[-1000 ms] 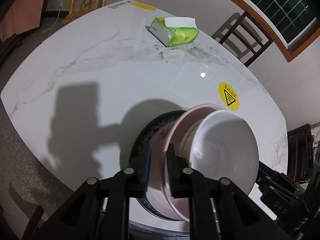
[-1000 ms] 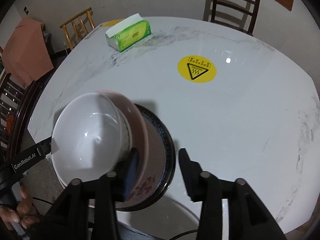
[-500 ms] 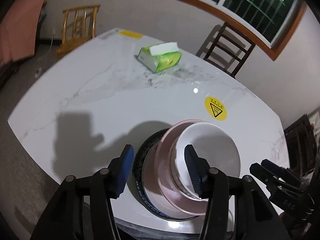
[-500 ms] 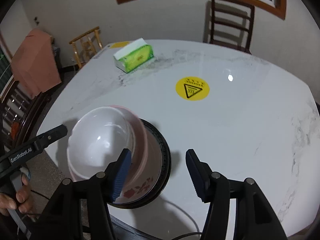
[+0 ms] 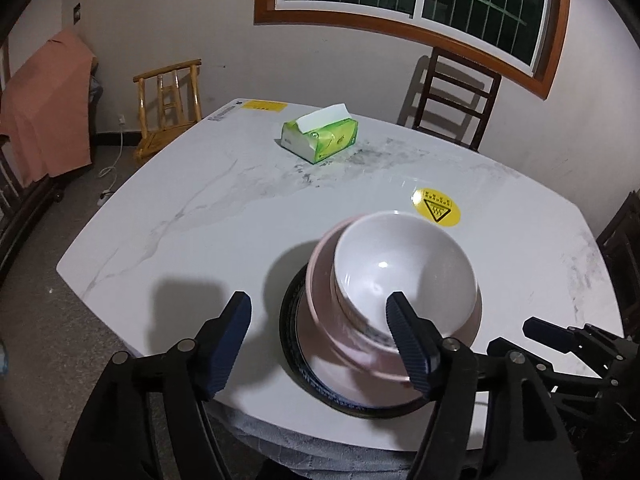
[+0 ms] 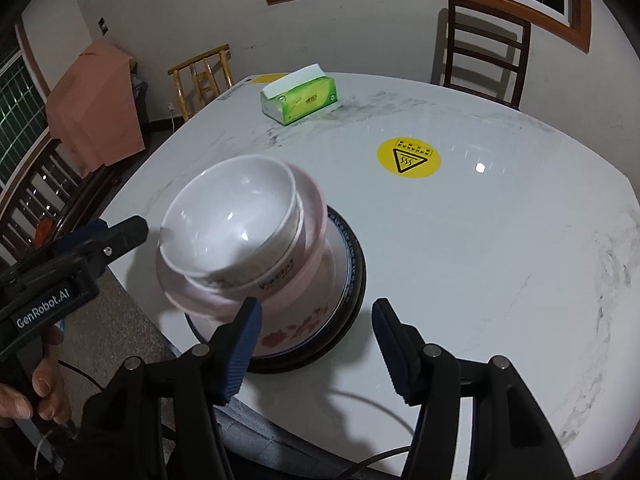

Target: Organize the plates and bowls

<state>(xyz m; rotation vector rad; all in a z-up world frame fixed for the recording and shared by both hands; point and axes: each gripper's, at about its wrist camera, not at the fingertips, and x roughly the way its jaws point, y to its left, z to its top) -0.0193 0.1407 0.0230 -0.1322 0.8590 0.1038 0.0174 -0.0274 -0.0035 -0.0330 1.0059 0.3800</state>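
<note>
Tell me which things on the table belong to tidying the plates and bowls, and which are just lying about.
Part of the job: white bowl, pink bowl under it, dark-rimmed plate at the bottom of the stack.

Just lying about: green tissue pack, yellow warning sticker, wooden chairs beyond the table.

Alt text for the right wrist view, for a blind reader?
A white bowl sits nested in a pink bowl on a dark-rimmed plate near the marble table's edge. The open right gripper hovers beside the stack.
</note>
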